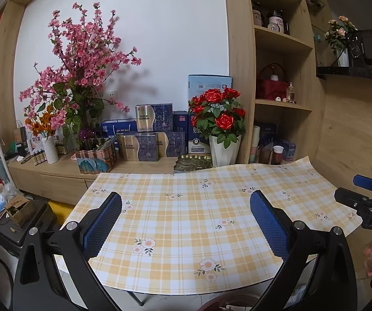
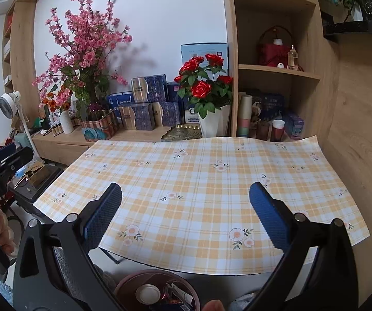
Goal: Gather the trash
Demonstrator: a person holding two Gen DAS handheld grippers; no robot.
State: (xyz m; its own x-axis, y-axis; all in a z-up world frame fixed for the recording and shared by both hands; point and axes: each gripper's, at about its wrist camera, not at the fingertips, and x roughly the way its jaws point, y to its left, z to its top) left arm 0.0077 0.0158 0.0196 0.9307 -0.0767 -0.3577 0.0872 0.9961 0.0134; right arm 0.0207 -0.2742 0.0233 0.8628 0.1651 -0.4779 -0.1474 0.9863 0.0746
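Your left gripper [image 1: 186, 223] hangs over the near half of the table [image 1: 180, 207], its blue-padded jaws spread wide with nothing between them but the yellow checked cloth. Your right gripper [image 2: 186, 217] sits the same way over the same cloth, jaws wide apart and gripping nothing.

The trash you can see is all in the round reddish-brown bin [image 2: 157, 291] on the floor below the table's near edge. In the right wrist view it lies under and slightly to the left of the gap between your right gripper's jaws, well below their tips. Inside it are a round white lid-like piece [image 2: 148, 294] and some crumpled wrappers [image 2: 178, 295]. In the left wrist view only the rim of that bin shows at the bottom edge, below your left gripper.

Behind the table, red roses in a white pot [image 2: 214, 124] stand on the sideboard.
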